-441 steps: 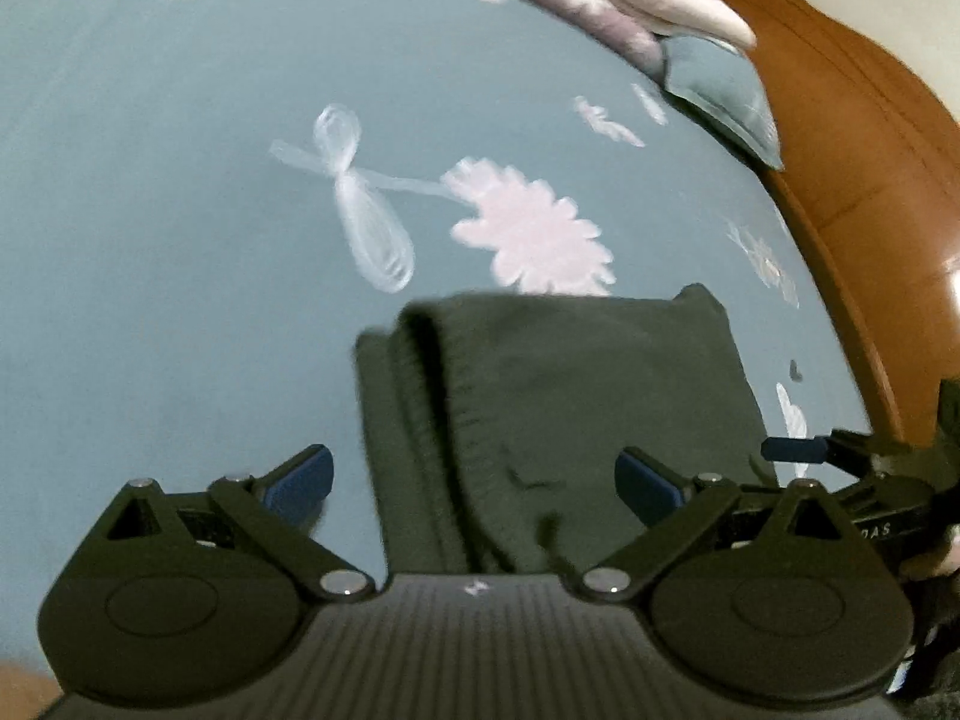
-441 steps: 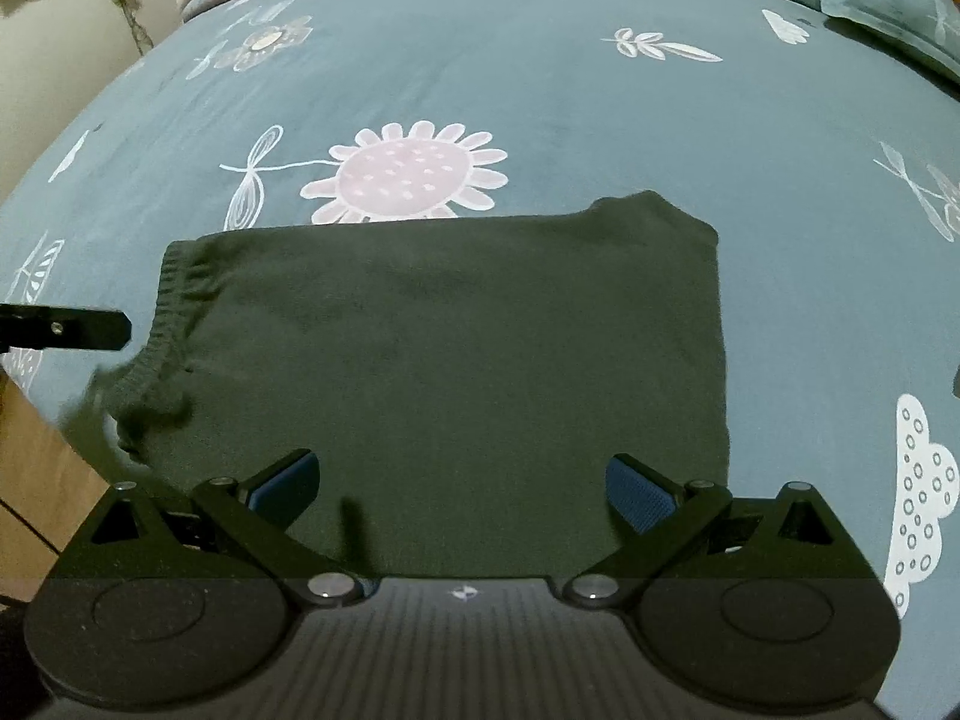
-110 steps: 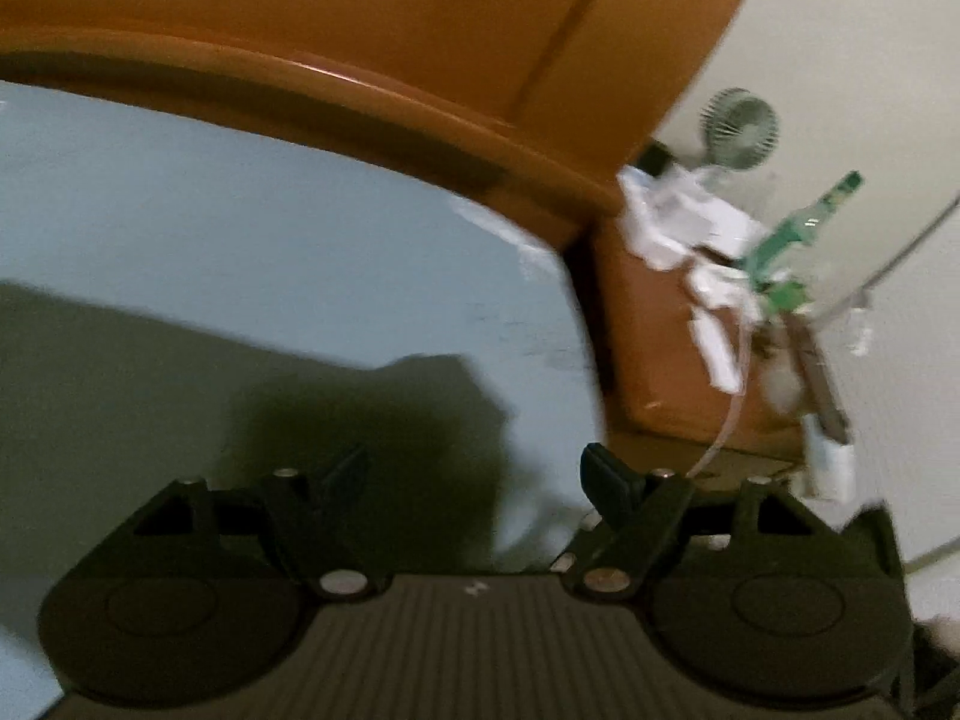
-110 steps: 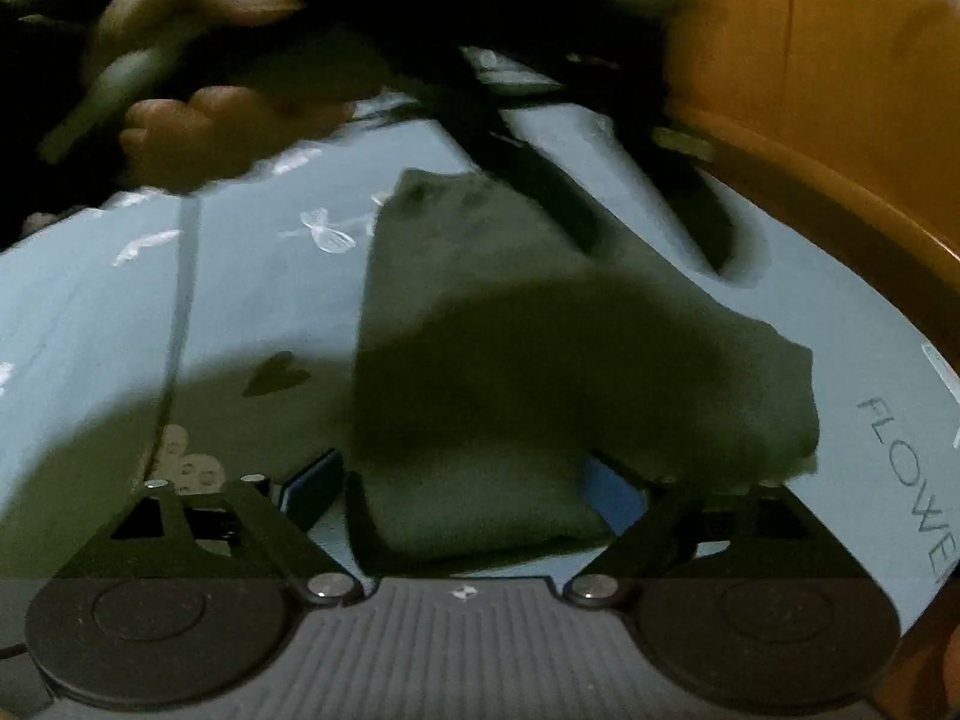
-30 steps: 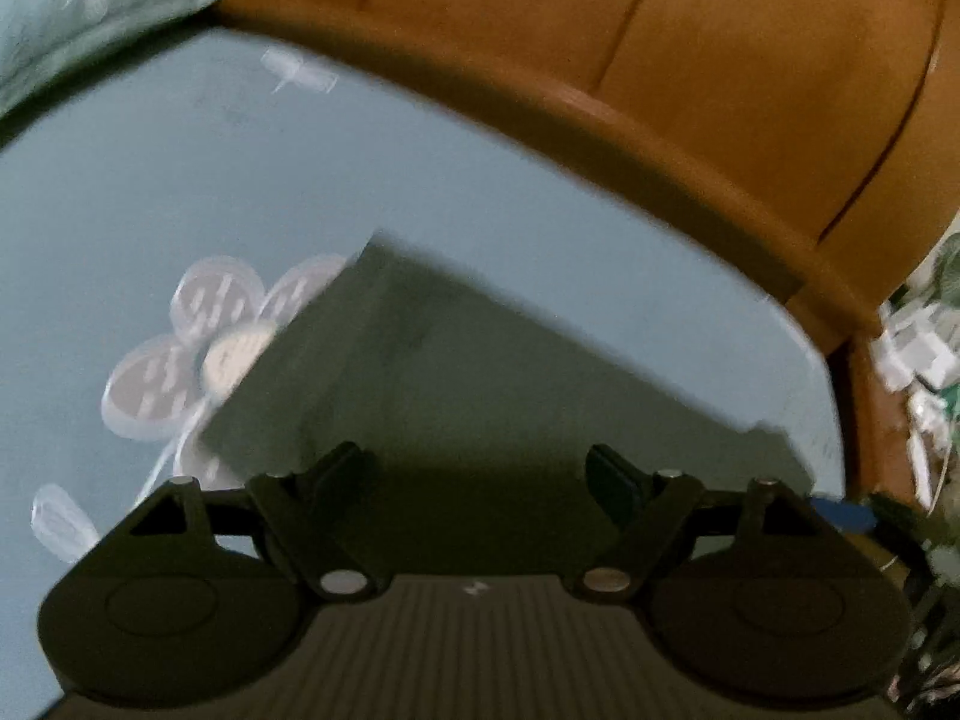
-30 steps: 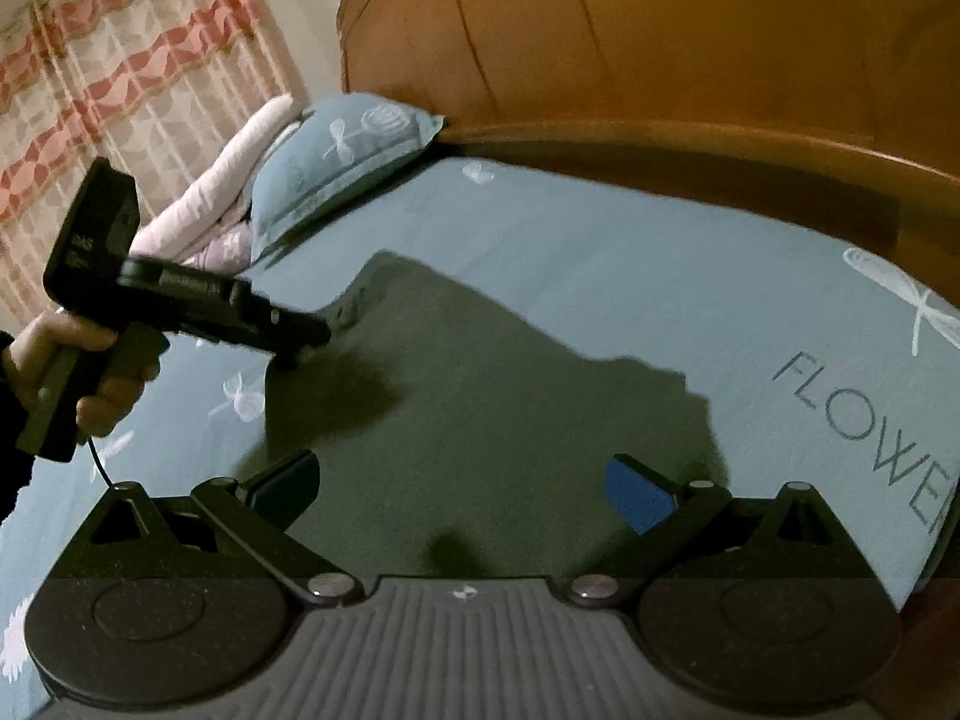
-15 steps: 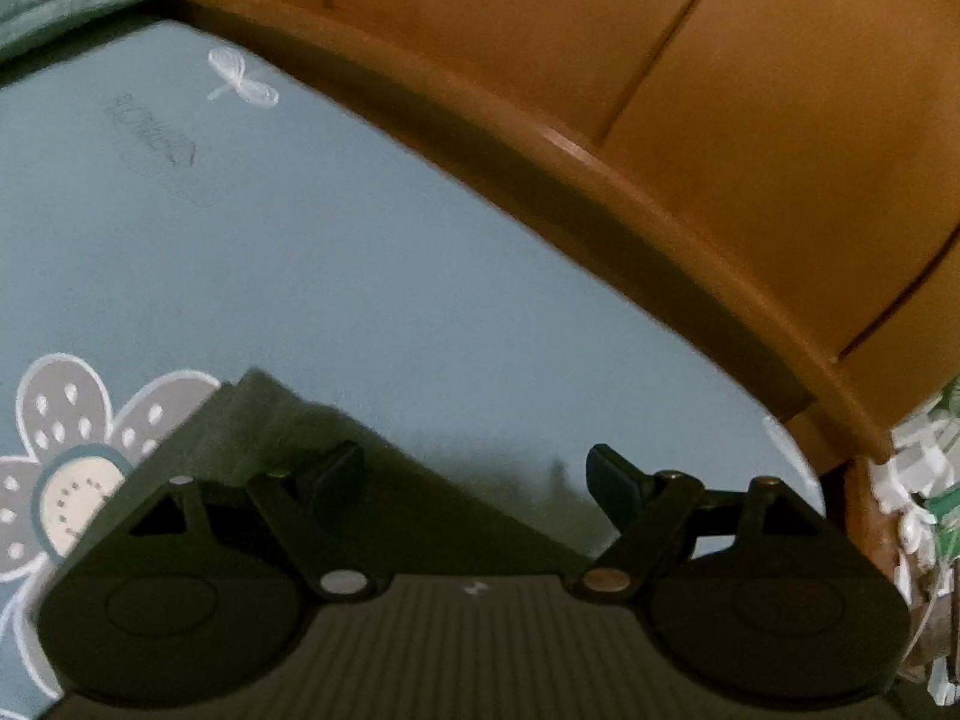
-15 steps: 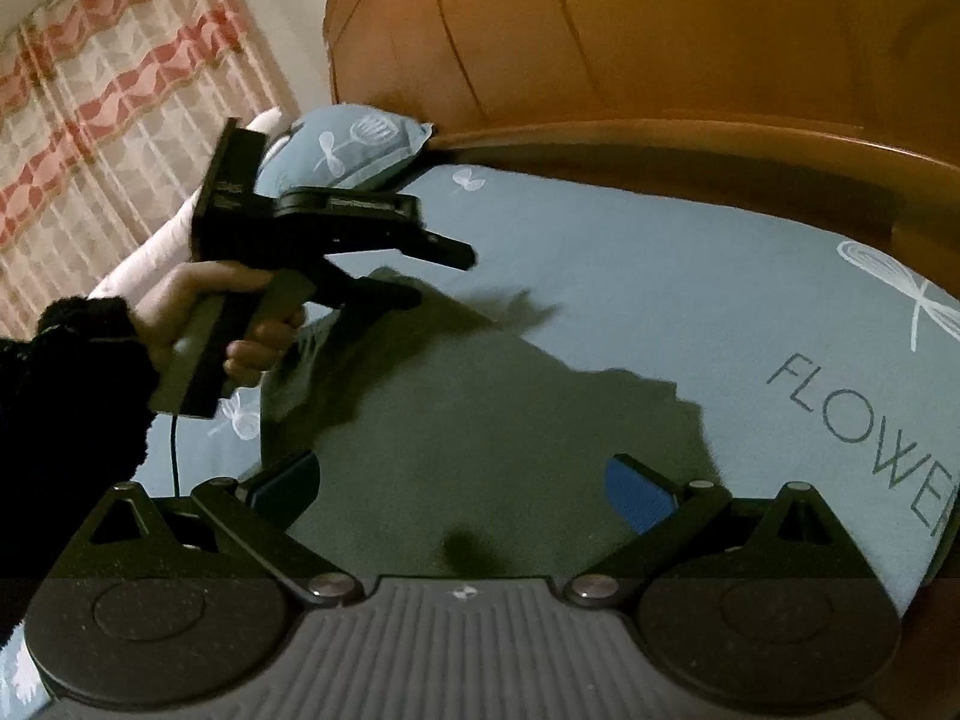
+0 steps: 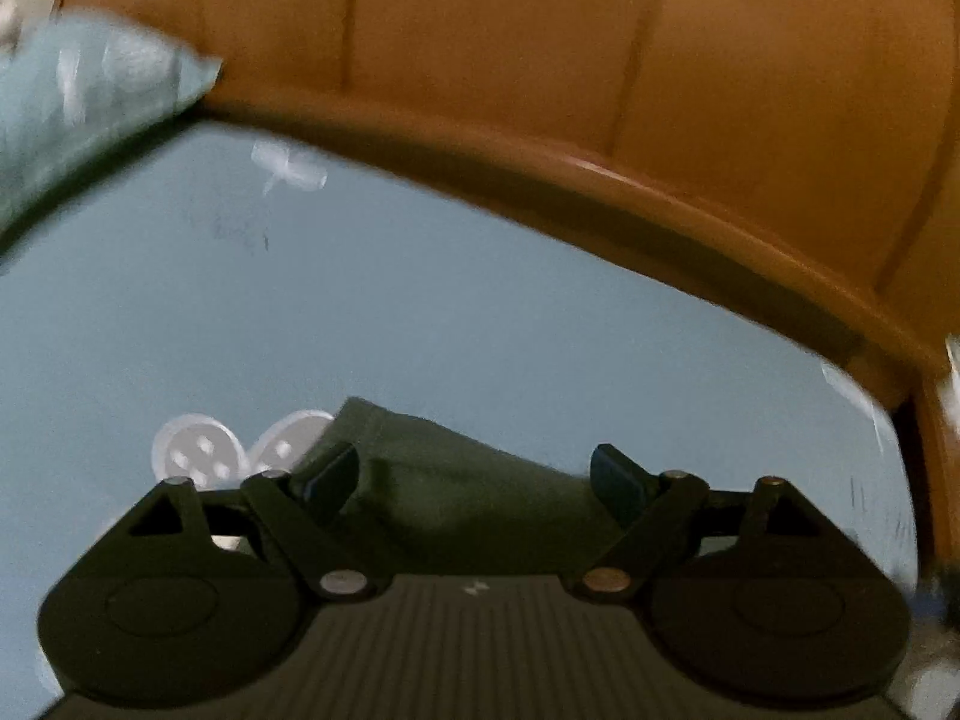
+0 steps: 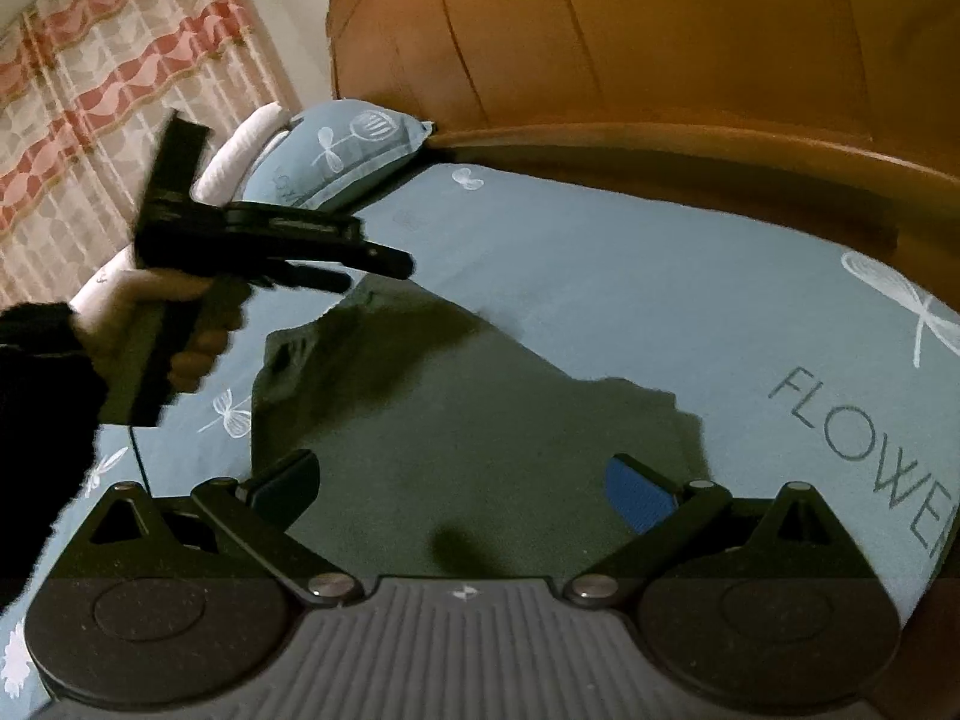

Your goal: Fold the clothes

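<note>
Claws wide over a folded dark garment near the headboard

Left claw [image 9: 474,474] stands wide and its jaws are opening; nothing is pinched between them, though the far corner of the dark green garment [image 9: 456,480] lies beneath the gap, low in the left wrist view. Seen from the right wrist camera, the left claw [image 10: 372,267] hovers above the garment's far corner at centre left, gripped by a hand [image 10: 174,330] in a dark sleeve [image 10: 42,372]. Right claw [image 10: 462,486] is also spread wide and has hold of nothing; its blue pads stand over the near part of the garment [image 10: 456,420], which fills the lower middle of that frame.

The garment lies flat on the blue bed sheet [image 10: 630,276], apparently already folded into a compact shape, with the wooden headboard [image 10: 660,48] beyond it across the top of the frame and a pillow [image 10: 342,150] at upper left.

Risks, as I judge them:
- Soft, thick cloth springs back. With both claws free of it, a folded layer may creep open and spoil the edges.
- A wide claw dipping near the far corner could snag only the top layer and drag the fold askew.
- Dark fabric in dim light hides layer edges, so a pinch may catch the sheet along with the garment.
- The left wrist view is blurred, which suggests quick motion; a hasty pass could brush the corner out of line.
</note>
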